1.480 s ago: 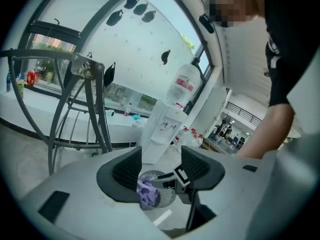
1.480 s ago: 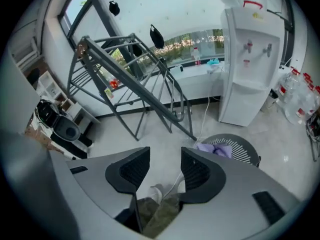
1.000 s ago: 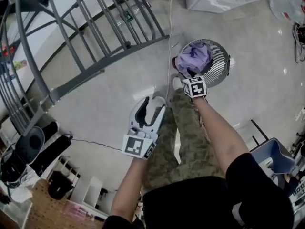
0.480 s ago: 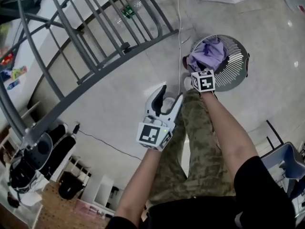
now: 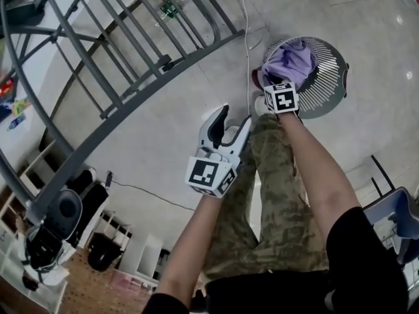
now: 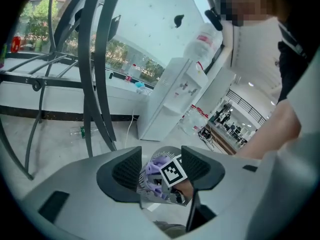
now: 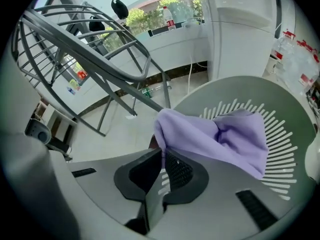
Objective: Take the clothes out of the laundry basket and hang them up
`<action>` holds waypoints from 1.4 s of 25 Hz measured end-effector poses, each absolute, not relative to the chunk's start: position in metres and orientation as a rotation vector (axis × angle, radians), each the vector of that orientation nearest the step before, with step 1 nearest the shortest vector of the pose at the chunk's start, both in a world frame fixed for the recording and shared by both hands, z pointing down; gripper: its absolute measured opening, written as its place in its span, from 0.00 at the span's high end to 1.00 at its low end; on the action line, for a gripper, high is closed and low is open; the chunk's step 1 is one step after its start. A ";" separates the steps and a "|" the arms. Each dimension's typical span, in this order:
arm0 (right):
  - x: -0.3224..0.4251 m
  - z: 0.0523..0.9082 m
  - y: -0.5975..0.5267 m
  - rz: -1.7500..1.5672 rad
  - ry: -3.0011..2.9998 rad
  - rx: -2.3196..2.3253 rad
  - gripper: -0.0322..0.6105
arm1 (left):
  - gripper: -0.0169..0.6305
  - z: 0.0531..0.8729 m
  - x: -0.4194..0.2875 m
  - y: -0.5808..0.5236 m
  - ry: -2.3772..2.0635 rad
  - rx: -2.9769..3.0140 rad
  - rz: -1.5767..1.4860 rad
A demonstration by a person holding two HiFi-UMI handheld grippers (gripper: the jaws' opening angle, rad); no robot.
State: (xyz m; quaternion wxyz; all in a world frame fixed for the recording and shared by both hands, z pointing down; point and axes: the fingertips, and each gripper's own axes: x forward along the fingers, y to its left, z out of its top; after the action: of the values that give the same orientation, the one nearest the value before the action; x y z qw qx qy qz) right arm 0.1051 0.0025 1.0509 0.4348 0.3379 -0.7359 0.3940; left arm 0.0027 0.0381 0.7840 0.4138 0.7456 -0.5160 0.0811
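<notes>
- The right gripper [image 7: 162, 159] had just been closing its fingers, which pinched an edge of the lilac garment [image 7: 220, 136].
- The garment lay heaped in the laundry basket [image 5: 327, 77] on the floor.
- The left gripper [image 5: 234, 124] hung short of the basket, its fingers apart and empty.
- No clothes showed on the drying rack [image 5: 134, 123]; by my judgement, lifting out and hanging were both left to do.
</notes>
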 end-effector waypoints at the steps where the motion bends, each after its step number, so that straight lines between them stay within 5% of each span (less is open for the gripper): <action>1: 0.106 1.049 0.001 0.972 -1.835 0.841 0.92 | 0.63 0.784 0.001 0.040 -1.296 1.874 0.211; 19: 0.186 0.814 -0.041 0.972 -2.084 0.983 0.93 | 0.63 0.686 0.010 0.037 -1.208 2.033 0.299; 35: 0.190 0.484 -0.055 1.152 -2.376 1.122 0.93 | 0.63 0.542 0.090 0.065 -0.983 2.257 0.374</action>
State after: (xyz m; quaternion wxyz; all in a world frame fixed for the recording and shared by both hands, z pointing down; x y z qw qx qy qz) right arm 0.1895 -0.0553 0.4844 0.1361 0.3875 -0.8205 0.3977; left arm 0.0899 0.0651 0.5423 0.3199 0.8588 -0.3741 0.1421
